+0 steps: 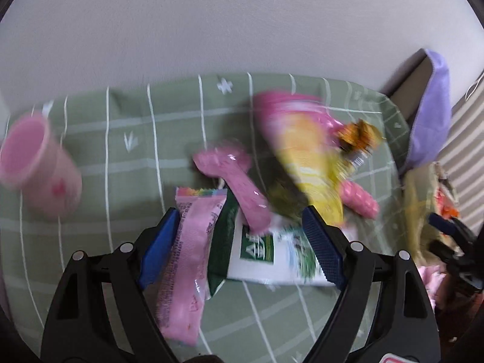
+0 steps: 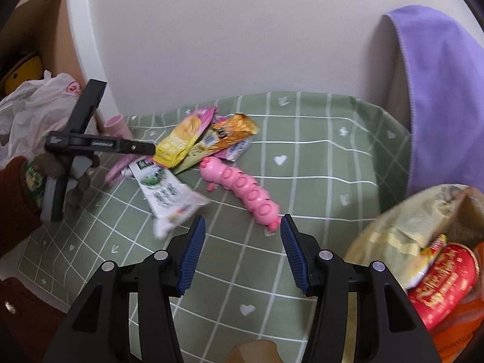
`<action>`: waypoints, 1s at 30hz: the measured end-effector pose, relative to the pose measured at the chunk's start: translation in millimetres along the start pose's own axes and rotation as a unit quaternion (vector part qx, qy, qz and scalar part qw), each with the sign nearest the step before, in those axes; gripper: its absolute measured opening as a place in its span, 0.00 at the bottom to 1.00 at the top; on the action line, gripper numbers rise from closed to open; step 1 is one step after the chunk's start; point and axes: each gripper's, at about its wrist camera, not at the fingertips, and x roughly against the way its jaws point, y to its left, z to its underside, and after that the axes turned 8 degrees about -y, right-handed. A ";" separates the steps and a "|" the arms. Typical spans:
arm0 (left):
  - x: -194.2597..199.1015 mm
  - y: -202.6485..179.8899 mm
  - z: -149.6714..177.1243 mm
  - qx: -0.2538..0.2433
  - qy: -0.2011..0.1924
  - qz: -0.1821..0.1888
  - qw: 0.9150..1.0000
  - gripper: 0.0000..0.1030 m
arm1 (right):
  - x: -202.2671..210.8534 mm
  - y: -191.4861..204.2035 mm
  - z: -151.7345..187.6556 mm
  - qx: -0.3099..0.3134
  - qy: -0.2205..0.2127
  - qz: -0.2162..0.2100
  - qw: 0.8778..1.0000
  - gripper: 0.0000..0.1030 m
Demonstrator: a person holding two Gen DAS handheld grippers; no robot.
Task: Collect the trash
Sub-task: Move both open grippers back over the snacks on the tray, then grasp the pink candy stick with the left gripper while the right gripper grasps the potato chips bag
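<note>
Trash is lying heaped on the green checked cloth (image 2: pixel 302 163) covering the worktop: a yellow-and-pink snack bag (image 2: pixel 184 139), an orange wrapper (image 2: pixel 230 133), a white-and-green pouch (image 2: pixel 165 193) and a pink ribbed plastic toy (image 2: pixel 245 190). The left gripper (image 1: pixel 245 239) is hovering with fingers wide around a pink flat wrapper (image 1: pixel 190 260) and the pouch, its pads not visibly pressing. The right gripper (image 2: pixel 242 254) is hanging spread wide, empty, just short of the toy. A gold-lined bag (image 2: pixel 423 242) with a red packet inside is sitting at right.
</note>
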 end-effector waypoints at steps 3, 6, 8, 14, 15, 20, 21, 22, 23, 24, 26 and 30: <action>19.7 0.4 17.7 0.017 -0.002 0.012 1.000 0.76 | -8.0 7.8 -1.9 0.004 -0.004 -0.019 1.000 0.47; 39.0 -6.7 28.2 0.015 -0.008 0.002 1.000 0.76 | -18.6 15.7 -5.1 0.005 0.001 -0.050 0.999 0.47; 56.7 -6.6 33.1 0.007 -0.027 -0.026 0.999 0.76 | -27.4 22.8 -10.0 0.008 0.010 -0.072 0.997 0.47; 96.7 1.7 47.2 0.051 -0.069 -0.071 0.994 0.76 | -71.1 52.6 -49.0 0.025 0.002 -0.096 0.995 0.48; 103.7 4.0 50.6 0.059 -0.074 -0.074 0.993 0.76 | -82.7 55.5 -56.2 0.016 0.001 -0.101 0.995 0.48; 129.3 19.2 67.0 0.071 -0.096 -0.086 0.989 0.76 | -155.9 78.7 -80.9 -0.004 0.030 -0.086 0.996 0.47; 130.5 20.2 68.7 0.070 -0.095 -0.089 0.989 0.76 | -168.7 82.1 -81.2 -0.003 0.044 -0.072 0.996 0.47; 132.1 22.6 71.7 0.070 -0.093 -0.091 0.989 0.76 | -182.1 85.4 -79.1 0.000 0.066 -0.062 0.996 0.45; 130.8 22.7 73.0 0.071 -0.089 -0.092 0.989 0.76 | -190.5 88.0 -76.6 0.006 0.082 -0.060 0.995 0.40; 128.7 24.0 74.8 0.072 -0.083 -0.092 0.990 0.76 | -195.7 90.9 -74.0 0.013 0.092 -0.058 0.994 0.37; 123.4 25.8 77.0 0.073 -0.072 -0.089 0.991 0.76 | -197.2 91.8 -70.3 0.009 0.100 -0.074 0.992 0.16; 115.7 28.2 74.6 0.077 -0.068 -0.075 0.992 0.76 | -181.2 87.8 -65.7 -0.009 0.095 -0.098 0.991 0.10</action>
